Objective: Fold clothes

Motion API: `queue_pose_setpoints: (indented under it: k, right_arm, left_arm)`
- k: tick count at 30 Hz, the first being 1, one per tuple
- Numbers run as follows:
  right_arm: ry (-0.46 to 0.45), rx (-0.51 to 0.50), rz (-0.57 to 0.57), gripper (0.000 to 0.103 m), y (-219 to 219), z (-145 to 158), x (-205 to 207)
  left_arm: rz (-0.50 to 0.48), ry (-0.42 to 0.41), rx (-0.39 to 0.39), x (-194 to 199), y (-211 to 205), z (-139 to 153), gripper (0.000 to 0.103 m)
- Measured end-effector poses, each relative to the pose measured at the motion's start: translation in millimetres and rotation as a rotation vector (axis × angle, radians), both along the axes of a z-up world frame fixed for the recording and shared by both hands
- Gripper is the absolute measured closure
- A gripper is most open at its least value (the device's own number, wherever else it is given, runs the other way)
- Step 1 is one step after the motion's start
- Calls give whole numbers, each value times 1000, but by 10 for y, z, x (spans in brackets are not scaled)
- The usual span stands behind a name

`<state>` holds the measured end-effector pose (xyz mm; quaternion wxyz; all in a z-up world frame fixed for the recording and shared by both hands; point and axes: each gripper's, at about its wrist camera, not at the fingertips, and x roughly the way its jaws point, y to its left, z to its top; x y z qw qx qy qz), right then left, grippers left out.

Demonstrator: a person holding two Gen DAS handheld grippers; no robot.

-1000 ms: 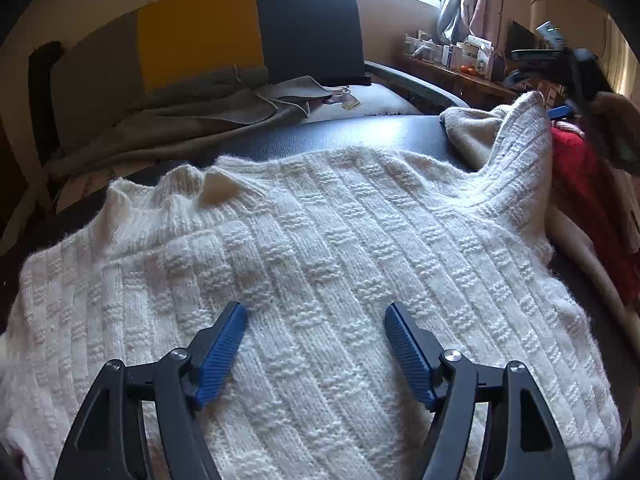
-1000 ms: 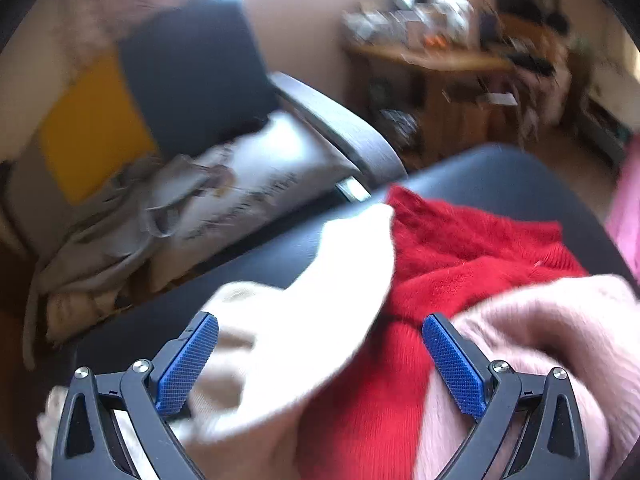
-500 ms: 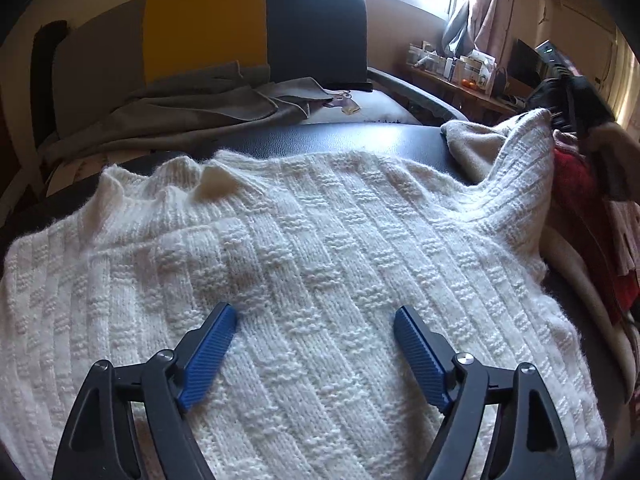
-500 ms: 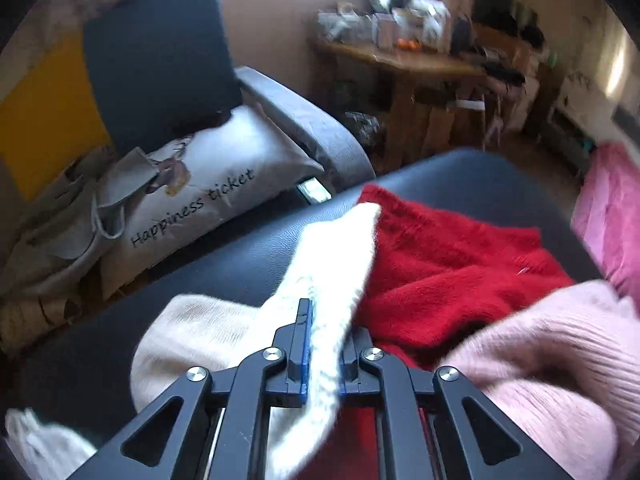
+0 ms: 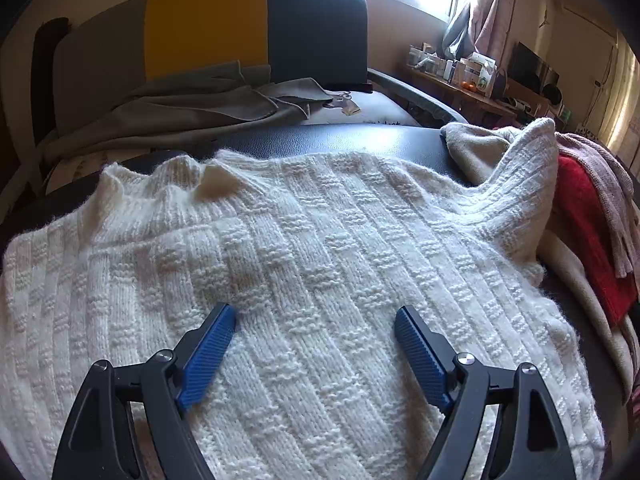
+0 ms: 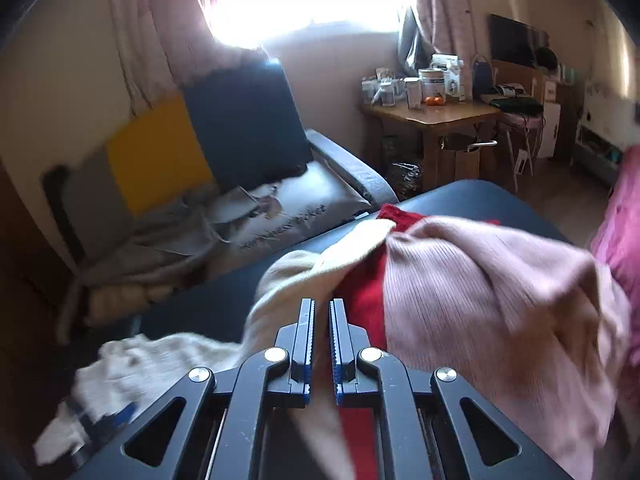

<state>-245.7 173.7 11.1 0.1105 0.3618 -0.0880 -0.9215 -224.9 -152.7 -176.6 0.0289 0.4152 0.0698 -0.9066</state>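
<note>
A cream knitted sweater (image 5: pixel 312 264) lies spread on a dark padded surface (image 5: pixel 320 140), collar at the far left, one sleeve (image 5: pixel 528 184) draped up to the right over other clothes. My left gripper (image 5: pixel 314 322) is open just above the sweater's body, holding nothing. My right gripper (image 6: pixel 322 308) is shut on the sweater's sleeve (image 6: pixel 356 244), lifted over a red garment (image 6: pixel 362 296) and a pink ribbed one (image 6: pixel 480 300). The sweater's body (image 6: pixel 132 364) shows blurred at lower left.
A pile of clothes, beige (image 5: pixel 472 148), red (image 5: pixel 584 224) and pink (image 5: pixel 608 192), lies at the right. Behind stands an armchair (image 5: pixel 256 28) with grey fabric (image 5: pixel 180 108) and a printed cushion (image 6: pixel 304 212). A cluttered wooden table (image 6: pixel 432 116) stands farther back.
My right gripper closed on the sleeve and has lifted it, tilting the view up. My left gripper stays open and has drawn back slightly over the sweater.
</note>
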Motion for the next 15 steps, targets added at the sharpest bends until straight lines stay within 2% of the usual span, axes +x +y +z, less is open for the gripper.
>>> queue_pose_setpoints:
  k: [2, 4, 5, 6, 8, 11, 15]
  right_arm:
    - [4, -43, 7, 92, 81, 49, 332]
    - [1, -46, 21, 66, 118, 36, 537]
    - [0, -32, 32, 39, 109, 21, 585]
    - [-1, -24, 53, 23, 89, 4, 616]
    - [-17, -34, 63, 11, 53, -81, 439]
    - [-53, -71, 53, 1, 3, -246, -11]
    - [-100, -120, 40, 0, -64, -467, -610]
  left_arm:
    - [4, 0, 4, 12, -5, -1, 19]
    - [8, 0, 6, 26, -2, -3, 19]
    - [10, -1, 7, 34, -4, -4, 19]
    - [13, 0, 10, 48, -7, -5, 19]
    - [19, 2, 18, 67, -17, -6, 19]
    - [21, 1, 17, 64, -18, -7, 19]
    - [20, -2, 9, 62, -9, -12, 18]
